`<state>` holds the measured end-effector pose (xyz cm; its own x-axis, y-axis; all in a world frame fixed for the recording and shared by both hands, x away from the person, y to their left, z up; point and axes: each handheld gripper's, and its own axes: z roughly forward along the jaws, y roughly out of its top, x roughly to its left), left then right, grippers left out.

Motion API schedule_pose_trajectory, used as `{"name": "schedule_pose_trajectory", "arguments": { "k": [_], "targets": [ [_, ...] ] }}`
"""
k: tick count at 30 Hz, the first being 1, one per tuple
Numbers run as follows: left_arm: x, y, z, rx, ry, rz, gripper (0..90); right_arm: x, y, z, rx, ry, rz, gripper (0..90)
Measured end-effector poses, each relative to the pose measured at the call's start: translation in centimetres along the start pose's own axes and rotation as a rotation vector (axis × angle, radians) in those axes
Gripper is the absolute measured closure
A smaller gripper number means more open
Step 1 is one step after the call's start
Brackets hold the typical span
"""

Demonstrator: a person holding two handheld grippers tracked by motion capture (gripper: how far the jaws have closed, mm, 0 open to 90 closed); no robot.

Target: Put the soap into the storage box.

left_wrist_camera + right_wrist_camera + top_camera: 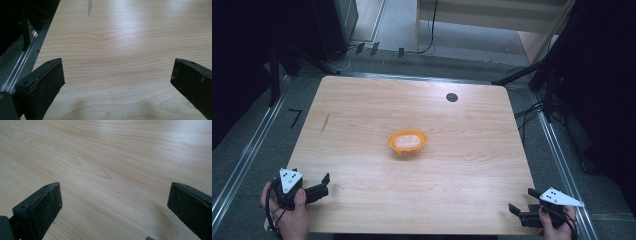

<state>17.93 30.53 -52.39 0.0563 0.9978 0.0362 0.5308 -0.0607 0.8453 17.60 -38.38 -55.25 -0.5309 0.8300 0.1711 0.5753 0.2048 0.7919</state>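
An orange bowl (408, 141) with a pale pinkish lump inside sits at the middle of the wooden table (362, 105). A hand holds my left gripper (325, 184) at the near left corner, its jaws pointing right and standing apart. In the left gripper view my left gripper (117, 75) is open over bare wood, with nothing between the jaws. Another hand holds my right gripper (523, 201) at the near right corner, pointing left. The right gripper view shows my right gripper (115, 197) open too, with only wood grain between its jaws.
A small black round spot (452, 97) marks the far right part of the table, and a thin dark streak (325, 123) lies at the left. Metal rails (242, 160) run along the floor on both sides. Cables and black stands (542, 75) crowd the far right.
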Motion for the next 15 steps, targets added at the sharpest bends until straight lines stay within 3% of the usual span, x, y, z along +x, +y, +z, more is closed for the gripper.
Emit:
{"name": "schedule_pose_trajectory", "arguments": {
  "k": [6, 8, 15],
  "targets": [
    [0.02, 0.02, 0.08, 0.005, 0.001, 0.000, 0.0, 0.08, -0.35, -0.16, -0.021, -0.011, 0.003, 0.0],
    [0.03, 0.02, 0.08, 0.005, -0.001, 0.000, 0.0, 0.12, -0.36, -0.29, -0.043, -0.015, 0.023, 0.0],
    [-0.08, 0.03, 0.08, 0.008, 0.005, 0.008, 0.0, 0.29, -0.46, -0.24, -0.046, -0.022, 0.005, 0.0]
  ]
}}
